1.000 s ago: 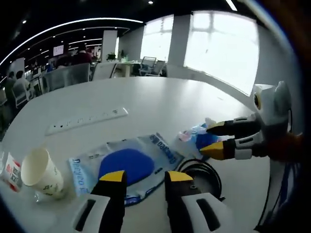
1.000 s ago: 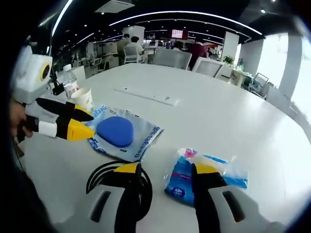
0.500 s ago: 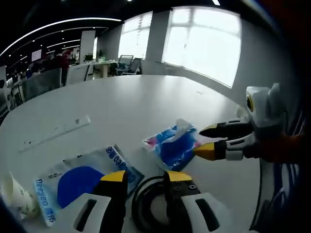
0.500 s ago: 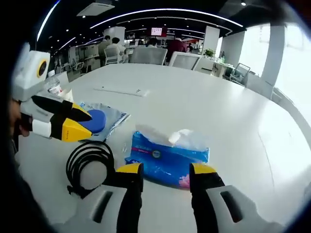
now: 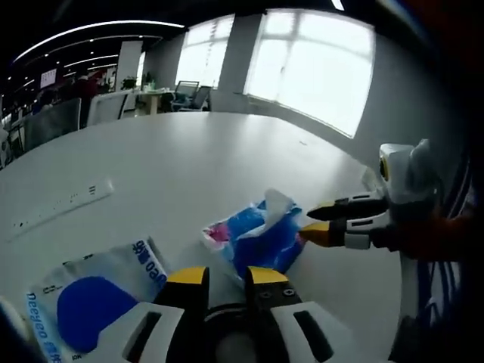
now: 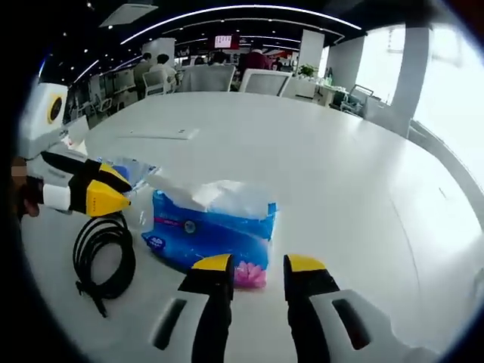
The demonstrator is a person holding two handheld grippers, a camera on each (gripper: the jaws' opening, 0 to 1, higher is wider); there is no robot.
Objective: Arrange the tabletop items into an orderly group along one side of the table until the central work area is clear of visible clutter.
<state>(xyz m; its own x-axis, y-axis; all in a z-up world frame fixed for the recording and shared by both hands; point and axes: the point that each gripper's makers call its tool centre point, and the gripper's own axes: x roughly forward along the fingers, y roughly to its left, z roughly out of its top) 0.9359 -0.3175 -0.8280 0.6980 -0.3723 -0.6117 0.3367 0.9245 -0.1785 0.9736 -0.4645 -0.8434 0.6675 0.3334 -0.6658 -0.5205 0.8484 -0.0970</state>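
Observation:
A blue tissue pack (image 6: 212, 227) with white tissue sticking out of its top lies on the white table (image 6: 340, 151). My right gripper (image 6: 257, 265) is open, and the pack's pink end lies between its fingertips. From the left gripper view the pack (image 5: 253, 231) is ahead, with the right gripper (image 5: 306, 225) at its right edge. My left gripper (image 5: 227, 276) is open with a narrow gap, low over a coiled black cable (image 5: 227, 329). The right gripper view has the left gripper (image 6: 127, 193) just above the cable (image 6: 106, 257). A clear pouch with a blue pad (image 5: 91, 299) lies left of the cable.
A white power strip (image 5: 57, 208) lies further out on the table, also seen from the right gripper (image 6: 155, 134). The pouch (image 6: 128, 170) sits behind the left gripper. Office chairs and people are beyond the far table edge. Windows stand past the table.
My right gripper has come up to the tissue pack and its jaws have narrowed around the pink end. My left gripper's jaws have narrowed over the cable. The paper cup has left the view.

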